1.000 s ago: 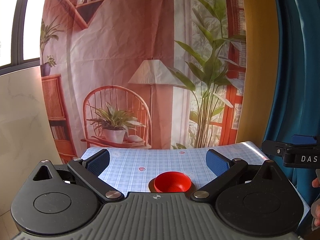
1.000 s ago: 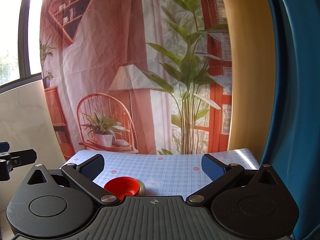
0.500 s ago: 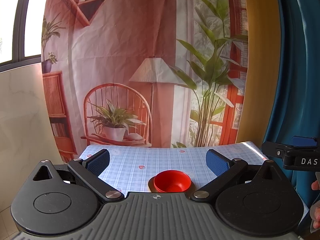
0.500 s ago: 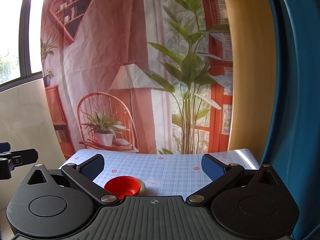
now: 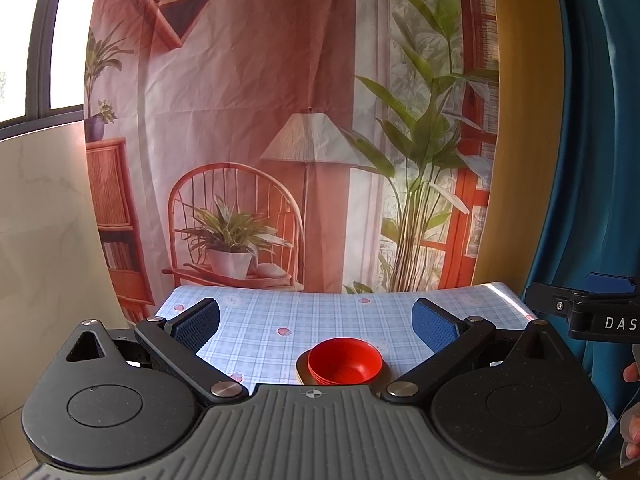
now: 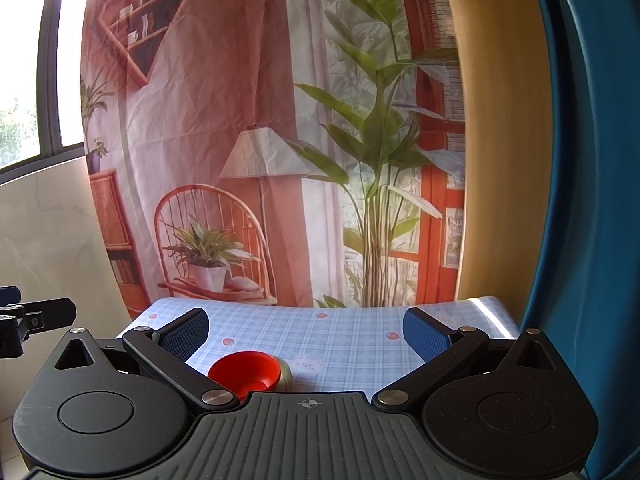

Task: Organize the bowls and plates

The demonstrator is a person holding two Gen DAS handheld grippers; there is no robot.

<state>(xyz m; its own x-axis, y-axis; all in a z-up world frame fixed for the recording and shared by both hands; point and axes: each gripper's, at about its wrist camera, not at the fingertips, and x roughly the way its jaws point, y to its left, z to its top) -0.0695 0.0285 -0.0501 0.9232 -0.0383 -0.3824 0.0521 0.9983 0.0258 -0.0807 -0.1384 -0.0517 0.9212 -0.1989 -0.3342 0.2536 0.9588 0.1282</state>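
Black and ribbed, the body of each handheld tool fills the near edge of its own view, and both sets of jaws stand wide apart with nothing between the blue pads. The left gripper (image 5: 316, 322) is held back from the worktop (image 5: 320, 312), with the stack of red bowls (image 5: 345, 361) just beyond its body at about 12 o'clock, a touch toward 1. The bowls are nested and sit on a dark olive plate (image 5: 301, 366), only a sliver of which shows around them (how many bowls, I cannot count with confidence). From the right gripper (image 6: 306, 332) the same stack lies at roughly 11 o'clock, half hidden behind the left finger link. Farther out, the blue checked cloth carries no other dishes that I can see, and a printed backdrop (image 5: 280, 120) hangs behind.

My reading is that the stacking is largely done and neither tool is engaged. Any next move would call for closing in low on the rim, jaws kept apart until they straddle it.
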